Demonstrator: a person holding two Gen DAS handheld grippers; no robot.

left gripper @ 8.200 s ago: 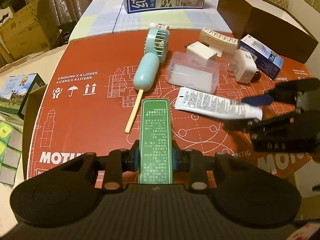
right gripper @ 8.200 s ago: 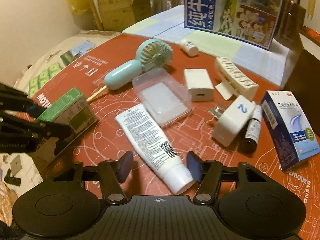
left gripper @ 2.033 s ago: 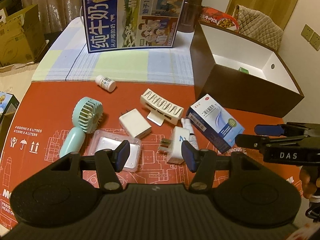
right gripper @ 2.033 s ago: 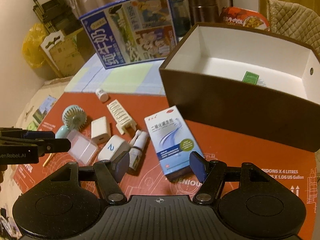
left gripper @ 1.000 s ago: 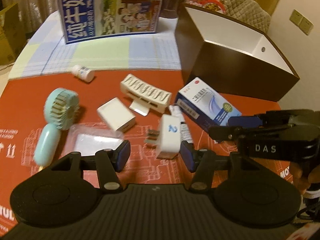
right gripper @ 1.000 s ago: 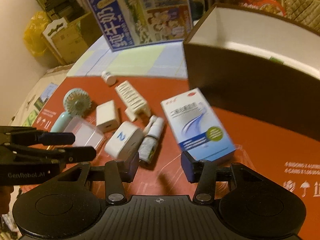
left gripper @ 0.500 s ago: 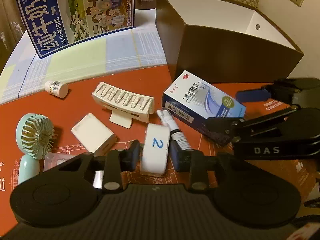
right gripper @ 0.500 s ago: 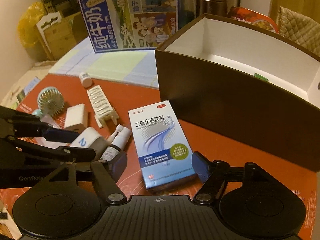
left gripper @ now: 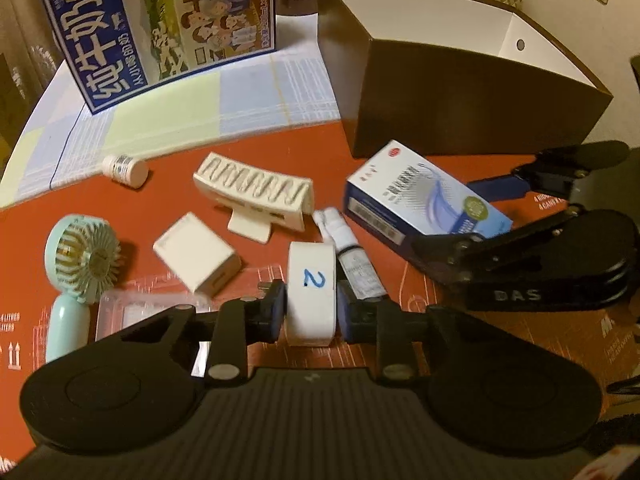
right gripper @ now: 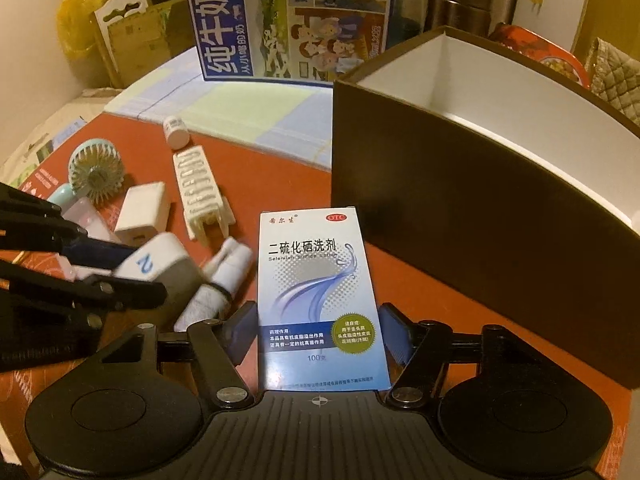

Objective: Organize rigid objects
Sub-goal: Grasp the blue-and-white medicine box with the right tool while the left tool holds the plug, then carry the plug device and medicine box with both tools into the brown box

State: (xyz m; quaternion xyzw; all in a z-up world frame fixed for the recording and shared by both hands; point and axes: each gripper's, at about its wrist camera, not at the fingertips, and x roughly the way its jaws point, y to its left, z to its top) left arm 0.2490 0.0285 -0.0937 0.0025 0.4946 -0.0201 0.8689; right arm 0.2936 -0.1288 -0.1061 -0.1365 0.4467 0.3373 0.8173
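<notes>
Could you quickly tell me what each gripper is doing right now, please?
Left gripper: closed on the white plug adapter marked 2.
Right gripper: jaws have just been closing around the blue medicine box; a grip cannot be told.

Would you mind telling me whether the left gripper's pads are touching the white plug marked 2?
Touching: the left wrist view shows the left gripper with both pads pressed against the white plug.
</notes>
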